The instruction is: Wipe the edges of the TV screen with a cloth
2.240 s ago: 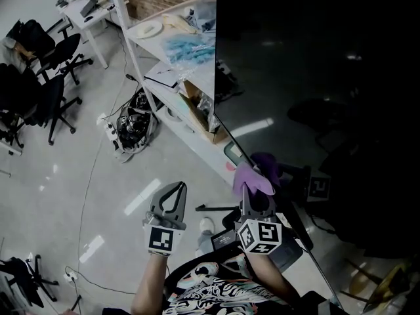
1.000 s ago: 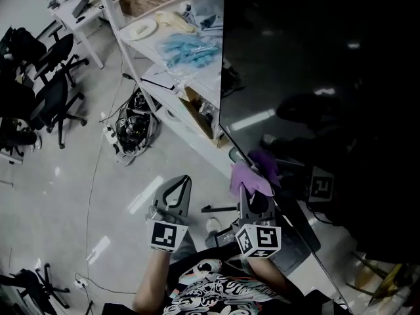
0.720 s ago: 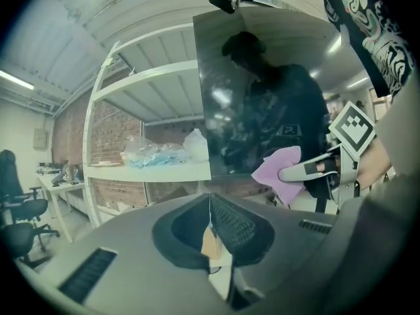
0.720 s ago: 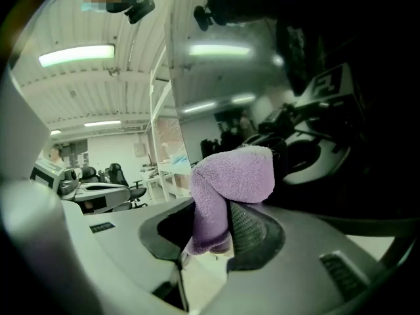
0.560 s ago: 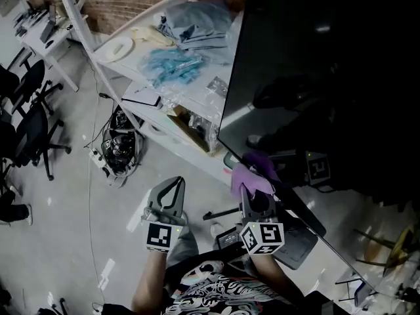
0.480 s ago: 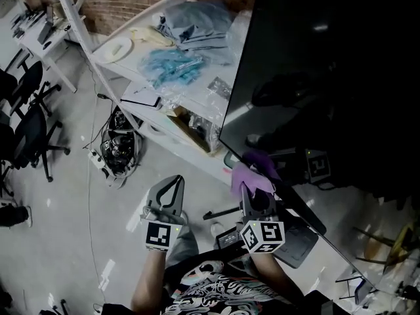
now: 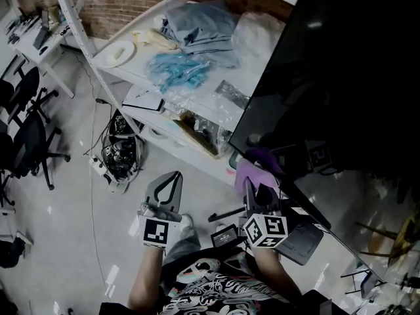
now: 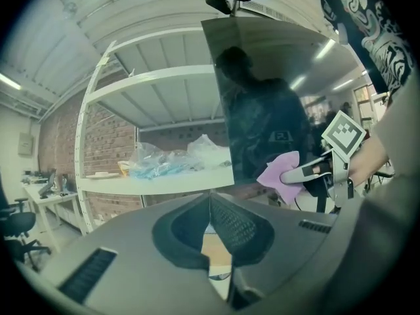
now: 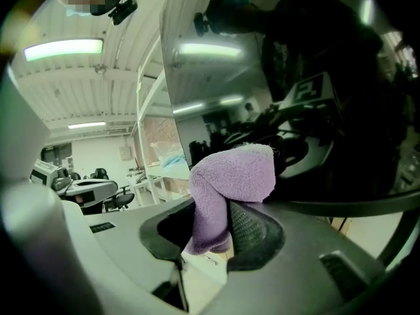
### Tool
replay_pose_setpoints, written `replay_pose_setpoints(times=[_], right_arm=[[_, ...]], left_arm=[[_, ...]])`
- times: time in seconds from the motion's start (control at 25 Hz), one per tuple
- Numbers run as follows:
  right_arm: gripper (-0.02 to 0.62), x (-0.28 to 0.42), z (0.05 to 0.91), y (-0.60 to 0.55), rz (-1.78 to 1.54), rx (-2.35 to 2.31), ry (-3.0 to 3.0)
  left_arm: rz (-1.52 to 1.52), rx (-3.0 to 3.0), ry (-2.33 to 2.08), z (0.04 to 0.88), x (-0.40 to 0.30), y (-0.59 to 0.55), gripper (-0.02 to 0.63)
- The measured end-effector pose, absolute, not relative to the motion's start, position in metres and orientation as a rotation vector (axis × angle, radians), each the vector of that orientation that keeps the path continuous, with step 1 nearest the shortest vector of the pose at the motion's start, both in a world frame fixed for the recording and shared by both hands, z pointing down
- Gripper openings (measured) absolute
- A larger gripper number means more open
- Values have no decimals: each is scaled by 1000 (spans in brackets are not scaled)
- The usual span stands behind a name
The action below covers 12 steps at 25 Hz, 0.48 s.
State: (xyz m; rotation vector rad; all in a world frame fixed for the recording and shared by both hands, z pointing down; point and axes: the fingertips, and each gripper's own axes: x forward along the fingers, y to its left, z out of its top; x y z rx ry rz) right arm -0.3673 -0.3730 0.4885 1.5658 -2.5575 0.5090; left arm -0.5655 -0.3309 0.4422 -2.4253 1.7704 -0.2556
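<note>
Fuzzy purple cloth (image 9: 236,172); glossy, mirror-like black TV screen (image 7: 354,77); rough brick wall (image 7: 131,5) at twelve o'clock; floor (image 7: 65,202) seemingly polished.

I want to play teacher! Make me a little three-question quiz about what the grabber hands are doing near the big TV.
1. Pick one: which gripper is shut on the cloth by the TV screen? A the left one; B the right one; C both.
2. True or false: the left gripper has its jaws wide apart.
3. Fill in: the cloth's colour is ____.
Key: 1 B, the right gripper pinches it. 2 false, its jaws are together with nothing between them. 3 purple.
</note>
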Motion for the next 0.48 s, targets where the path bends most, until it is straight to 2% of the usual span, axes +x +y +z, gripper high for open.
replay_pose_setpoints(times=[0.48], right_arm=[[149,-384,489,-381,563,1646,-2523]], left_arm=[[-248,-2547,1670,441,-580,-349,17]])
